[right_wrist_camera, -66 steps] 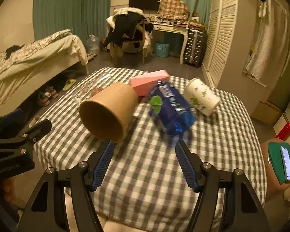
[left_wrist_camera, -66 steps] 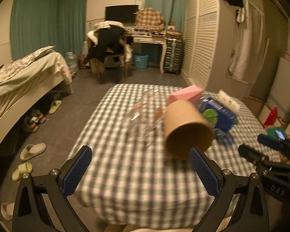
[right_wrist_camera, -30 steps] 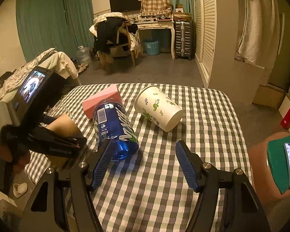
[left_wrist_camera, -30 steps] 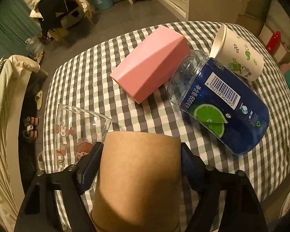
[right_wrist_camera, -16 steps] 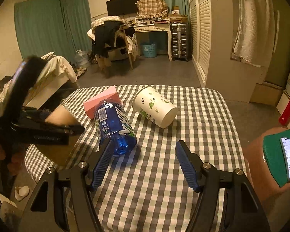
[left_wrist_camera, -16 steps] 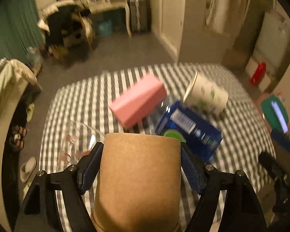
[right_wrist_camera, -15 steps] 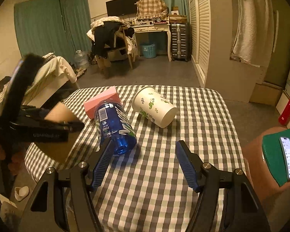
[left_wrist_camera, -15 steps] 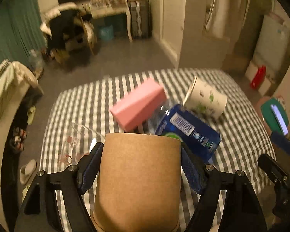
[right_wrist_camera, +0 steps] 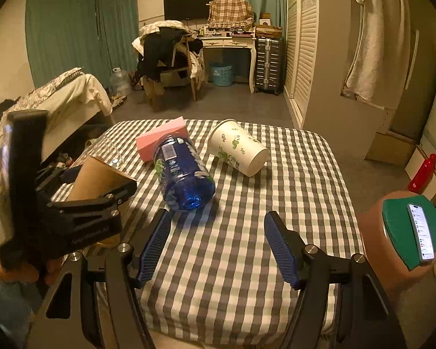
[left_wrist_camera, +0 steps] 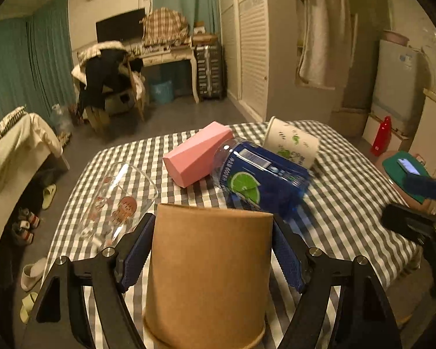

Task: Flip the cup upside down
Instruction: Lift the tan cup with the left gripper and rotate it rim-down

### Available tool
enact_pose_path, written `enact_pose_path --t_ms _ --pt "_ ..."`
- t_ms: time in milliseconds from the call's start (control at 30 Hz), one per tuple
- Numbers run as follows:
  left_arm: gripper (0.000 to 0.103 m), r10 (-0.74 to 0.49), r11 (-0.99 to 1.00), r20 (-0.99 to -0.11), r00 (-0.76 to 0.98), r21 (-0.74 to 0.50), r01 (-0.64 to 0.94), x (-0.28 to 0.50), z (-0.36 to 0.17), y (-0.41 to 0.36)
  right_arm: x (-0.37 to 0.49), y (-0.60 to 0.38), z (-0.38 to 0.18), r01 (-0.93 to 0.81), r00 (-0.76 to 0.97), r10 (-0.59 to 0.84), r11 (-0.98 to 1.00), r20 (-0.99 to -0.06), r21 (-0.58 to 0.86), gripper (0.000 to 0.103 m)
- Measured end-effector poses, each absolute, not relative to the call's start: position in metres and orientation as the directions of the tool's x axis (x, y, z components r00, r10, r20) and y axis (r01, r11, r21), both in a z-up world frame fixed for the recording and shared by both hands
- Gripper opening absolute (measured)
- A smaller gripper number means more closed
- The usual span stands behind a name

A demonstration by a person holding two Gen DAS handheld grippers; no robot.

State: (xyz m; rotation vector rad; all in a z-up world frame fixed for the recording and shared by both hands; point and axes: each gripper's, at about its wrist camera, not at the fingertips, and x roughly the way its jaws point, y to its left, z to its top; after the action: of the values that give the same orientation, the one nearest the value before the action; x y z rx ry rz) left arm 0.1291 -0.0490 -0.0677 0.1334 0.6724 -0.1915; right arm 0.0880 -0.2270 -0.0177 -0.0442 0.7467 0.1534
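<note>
My left gripper (left_wrist_camera: 212,250) is shut on a plain brown paper cup (left_wrist_camera: 209,276), its blue pads against both sides. The cup's rolled rim points down toward me and its base points away. In the right wrist view the same cup (right_wrist_camera: 98,177) hangs tilted above the table's left edge, held by the left gripper (right_wrist_camera: 81,203). My right gripper (right_wrist_camera: 215,247) is open and empty, low over the near middle of the checked table (right_wrist_camera: 276,203).
On the table lie a blue plastic bottle (right_wrist_camera: 180,171), a pink box (right_wrist_camera: 162,139), a white leaf-print paper cup (right_wrist_camera: 238,151) and a clear glass (left_wrist_camera: 116,200), all on their sides. A phone on a green holder (right_wrist_camera: 415,229) sits at the right. A bed stands left.
The left gripper took hold of the brown cup, lifted it and tipped it. The camera tilted up from looking down at the table. The right gripper stayed open and nearly still.
</note>
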Motion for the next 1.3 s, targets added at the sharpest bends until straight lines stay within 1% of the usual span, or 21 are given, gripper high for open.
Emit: enact_pose_path --t_ms 133,300,667,733,933,1067,1167,1300 --pt "0.078 -0.112 0.972 -0.626 0.772 0.093 0.217 0.103 -0.070 -0.045 0.082 -0.221 -0.015 -0.161 0.727 0.117 0.987 -0.676 -0.002 0.066" --pt "0.078 -0.121 0.978 -0.633 0.764 0.053 0.199 0.088 -0.076 -0.034 0.075 -0.212 -0.014 -0.170 0.730 0.117 0.985 -0.674 -0.013 0.066" --pt "0.078 -0.157 0.985 -0.625 0.764 -0.040 0.169 0.080 -0.080 -0.021 0.051 -0.208 -0.017 -0.168 0.732 0.098 0.985 -0.674 -0.040 0.066" --pt "0.078 -0.158 0.984 -0.623 0.766 -0.035 0.174 0.078 -0.079 -0.022 0.048 -0.209 -0.015 -0.164 0.737 0.093 0.986 -0.669 -0.043 0.066" --pt "0.080 -0.186 0.982 -0.612 0.768 -0.091 0.165 0.084 -0.067 -0.016 0.041 -0.208 -0.013 -0.164 0.741 0.094 0.985 -0.664 -0.044 0.066" --pt "0.080 -0.199 0.980 -0.575 0.793 -0.092 0.179 0.090 -0.052 -0.018 0.035 -0.210 -0.009 -0.160 0.751 0.093 0.986 -0.653 -0.043 0.066" --pt "0.080 -0.199 0.979 -0.566 0.800 -0.075 0.190 0.095 -0.044 -0.025 0.032 -0.212 -0.007 -0.154 0.755 0.086 0.987 -0.650 -0.049 0.066" --pt "0.080 -0.217 0.976 -0.536 0.816 -0.090 0.200 0.096 -0.027 -0.026 0.028 -0.217 -0.003 -0.140 0.762 0.074 0.989 -0.643 -0.052 0.066"
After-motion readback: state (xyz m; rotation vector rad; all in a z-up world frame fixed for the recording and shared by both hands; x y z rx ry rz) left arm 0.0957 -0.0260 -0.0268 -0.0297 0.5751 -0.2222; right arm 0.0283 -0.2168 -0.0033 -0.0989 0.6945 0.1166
